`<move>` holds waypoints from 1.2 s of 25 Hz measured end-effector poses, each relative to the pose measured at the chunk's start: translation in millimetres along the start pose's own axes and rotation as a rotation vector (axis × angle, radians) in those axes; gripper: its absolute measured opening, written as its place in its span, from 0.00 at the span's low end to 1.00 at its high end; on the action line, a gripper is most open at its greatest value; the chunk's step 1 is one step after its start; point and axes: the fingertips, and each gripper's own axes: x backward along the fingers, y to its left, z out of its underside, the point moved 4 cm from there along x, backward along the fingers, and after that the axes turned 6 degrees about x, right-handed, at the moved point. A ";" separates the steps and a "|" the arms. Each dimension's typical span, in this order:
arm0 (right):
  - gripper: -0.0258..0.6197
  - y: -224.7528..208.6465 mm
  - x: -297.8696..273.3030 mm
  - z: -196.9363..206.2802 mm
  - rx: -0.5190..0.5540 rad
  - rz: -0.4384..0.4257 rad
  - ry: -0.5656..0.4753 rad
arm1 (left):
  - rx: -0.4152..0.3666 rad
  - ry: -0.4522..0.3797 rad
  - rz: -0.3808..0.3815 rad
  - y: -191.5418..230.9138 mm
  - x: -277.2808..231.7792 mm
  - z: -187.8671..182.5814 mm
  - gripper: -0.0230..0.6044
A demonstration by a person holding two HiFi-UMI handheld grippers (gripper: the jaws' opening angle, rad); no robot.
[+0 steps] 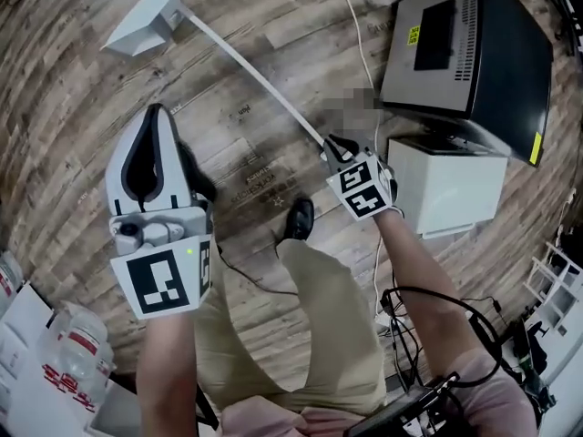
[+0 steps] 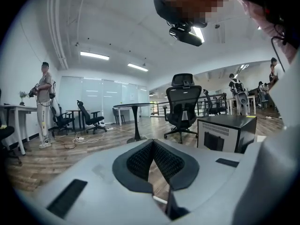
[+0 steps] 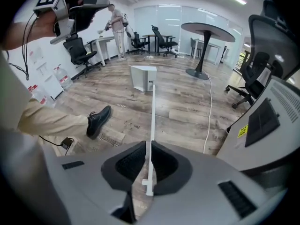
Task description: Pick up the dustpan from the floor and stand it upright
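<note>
Head view: the left gripper (image 1: 157, 112) is held up above the wood floor (image 1: 73, 135), its jaws together and nothing in them. The right gripper (image 1: 333, 147) is clamped on the top end of the dustpan's handle (image 1: 246, 66). The white dustpan (image 1: 144, 24) sits at the far end of the handle, well apart from both grippers. A black shoe (image 1: 299, 217) stands just beside the right gripper.

Left gripper view: the left gripper (image 2: 152, 144) has its jaw tips touching, with nothing between the pads.

Right gripper view: the right gripper (image 3: 148, 161) is pressed narrow on the thin white handle (image 3: 153, 111). The handle runs straight forward to the dustpan (image 3: 143, 78), which rests on the floor (image 3: 187, 107).
</note>
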 end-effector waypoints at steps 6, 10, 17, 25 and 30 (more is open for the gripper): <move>0.17 10.5 -43.5 42.8 0.030 -0.021 0.004 | -0.001 0.036 0.001 -9.9 1.1 48.1 0.05; 0.20 14.9 -74.2 72.1 0.061 -0.029 0.019 | -0.002 0.064 0.022 -18.8 -3.6 77.2 0.05; 0.26 18.2 -123.8 103.4 0.106 -0.042 0.054 | 0.020 0.091 0.045 -23.7 -17.3 118.5 0.05; 0.26 23.0 -172.7 137.9 0.122 -0.022 0.122 | -0.008 0.099 0.062 -12.7 -26.2 144.9 0.05; 0.26 21.0 -190.3 163.2 0.120 -0.028 0.171 | -0.011 0.146 0.061 -13.2 -20.6 157.5 0.05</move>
